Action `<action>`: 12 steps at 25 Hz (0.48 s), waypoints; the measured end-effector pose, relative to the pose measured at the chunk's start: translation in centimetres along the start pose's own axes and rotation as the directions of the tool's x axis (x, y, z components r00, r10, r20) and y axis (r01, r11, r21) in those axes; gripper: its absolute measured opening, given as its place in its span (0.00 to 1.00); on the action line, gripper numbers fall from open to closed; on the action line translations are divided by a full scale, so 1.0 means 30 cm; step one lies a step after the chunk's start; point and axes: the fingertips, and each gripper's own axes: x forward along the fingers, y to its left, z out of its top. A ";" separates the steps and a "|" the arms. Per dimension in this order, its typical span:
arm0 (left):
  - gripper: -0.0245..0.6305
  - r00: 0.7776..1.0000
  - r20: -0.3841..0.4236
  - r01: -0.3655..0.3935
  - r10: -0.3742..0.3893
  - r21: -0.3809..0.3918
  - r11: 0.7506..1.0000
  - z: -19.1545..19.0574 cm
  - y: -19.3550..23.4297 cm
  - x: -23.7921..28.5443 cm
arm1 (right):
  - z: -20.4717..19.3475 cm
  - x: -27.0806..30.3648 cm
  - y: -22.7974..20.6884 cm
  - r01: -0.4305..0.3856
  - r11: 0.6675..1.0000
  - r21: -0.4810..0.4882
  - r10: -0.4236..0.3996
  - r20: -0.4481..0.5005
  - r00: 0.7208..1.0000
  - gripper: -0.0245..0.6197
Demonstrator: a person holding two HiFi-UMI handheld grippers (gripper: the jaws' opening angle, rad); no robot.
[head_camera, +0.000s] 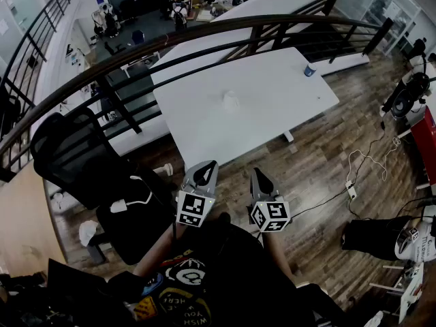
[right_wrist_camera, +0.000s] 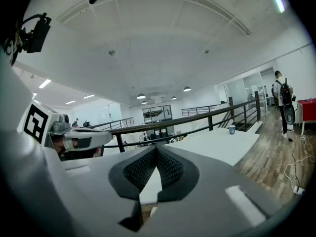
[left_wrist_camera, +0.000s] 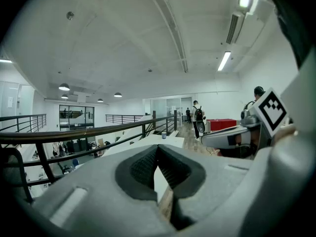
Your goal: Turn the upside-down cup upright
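A small white cup (head_camera: pixel 231 100) stands upside down near the middle of the white table (head_camera: pixel 272 107). A blue cup (head_camera: pixel 309 70) sits near the table's far right corner; it also shows as the blue cup (left_wrist_camera: pixel 164 135) in the left gripper view and as the blue cup (right_wrist_camera: pixel 232 129) in the right gripper view. My left gripper (head_camera: pixel 206 166) and right gripper (head_camera: pixel 258 173) hang side by side over the wooden floor, short of the table's near edge. Both are shut with nothing between the jaws. The closed left gripper (left_wrist_camera: pixel 158 150) and right gripper (right_wrist_camera: pixel 157 151) hide the white cup in their own views.
A dark railing (head_camera: pixel 204 36) curves behind the table. A black office chair (head_camera: pixel 75 155) stands at the left. Cables (head_camera: pixel 368 159) and equipment lie on the floor at the right. A person with a backpack (left_wrist_camera: pixel 198 117) stands far off down the walkway.
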 end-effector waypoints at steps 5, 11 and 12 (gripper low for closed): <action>0.04 1.000 0.001 -0.001 0.001 0.004 1.000 -0.005 0.015 -0.009 | -0.016 0.017 0.016 -0.008 1.000 -0.003 0.008 -0.013 1.000 0.04; 0.04 1.000 -0.002 -0.013 0.013 -0.009 1.000 -0.026 0.076 -0.021 | -0.031 0.064 0.069 -0.026 0.999 -0.019 0.025 -0.025 0.999 0.04; 0.04 1.000 -0.002 -0.013 0.013 -0.012 1.000 -0.029 0.084 -0.022 | -0.031 0.071 0.074 -0.026 0.999 -0.022 0.025 -0.027 0.999 0.04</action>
